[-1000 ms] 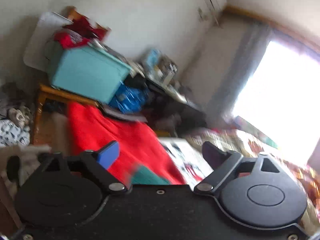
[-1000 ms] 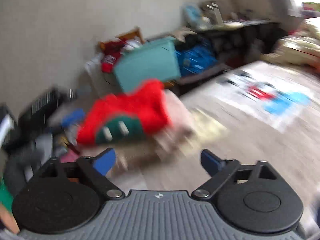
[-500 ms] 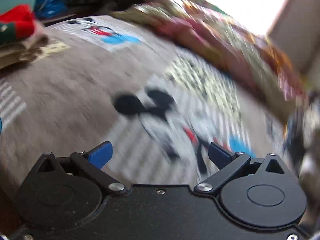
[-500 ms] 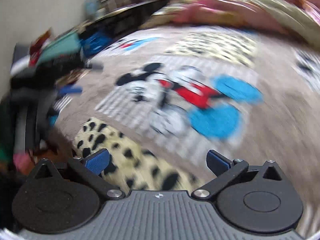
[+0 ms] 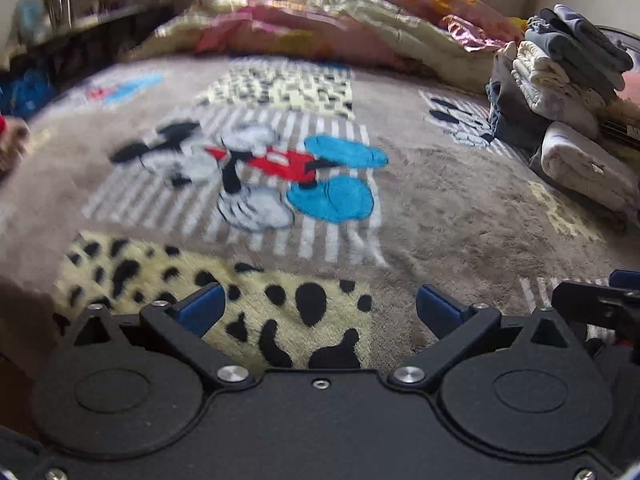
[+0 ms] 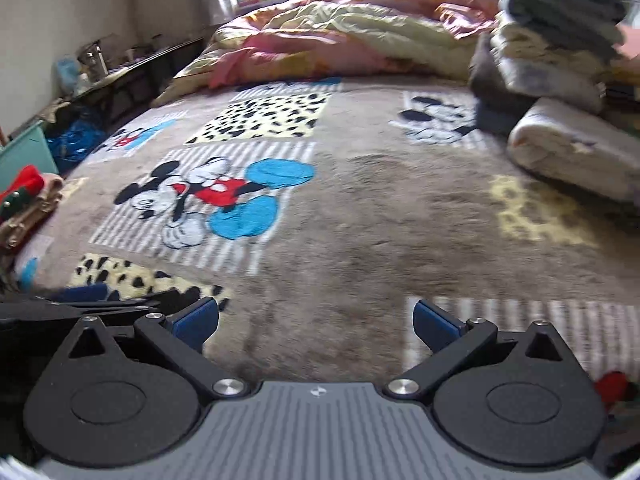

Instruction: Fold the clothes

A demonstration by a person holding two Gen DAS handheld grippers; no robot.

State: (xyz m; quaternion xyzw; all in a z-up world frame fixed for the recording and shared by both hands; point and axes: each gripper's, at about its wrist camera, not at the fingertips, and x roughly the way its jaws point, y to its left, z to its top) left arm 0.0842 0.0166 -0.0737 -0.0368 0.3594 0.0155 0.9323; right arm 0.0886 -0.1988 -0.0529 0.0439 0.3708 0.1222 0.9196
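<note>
Both tools hung over the bed's blanket (image 6: pixel 360 208) with nothing in them: the left tool (image 5: pixel 318 306) and the right tool (image 6: pixel 316 318) each had fingers spread wide. The clothes (image 6: pixel 560 60) sat stacked at the far right edge, ahead and rightward, so the right tool looked nearer for reaching.

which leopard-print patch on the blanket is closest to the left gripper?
The near leopard-print patch, yellow with big black spots, lying directly under the open left gripper. The other leopard-print patch sits far up the blanket, beyond the Mickey panel.
</note>
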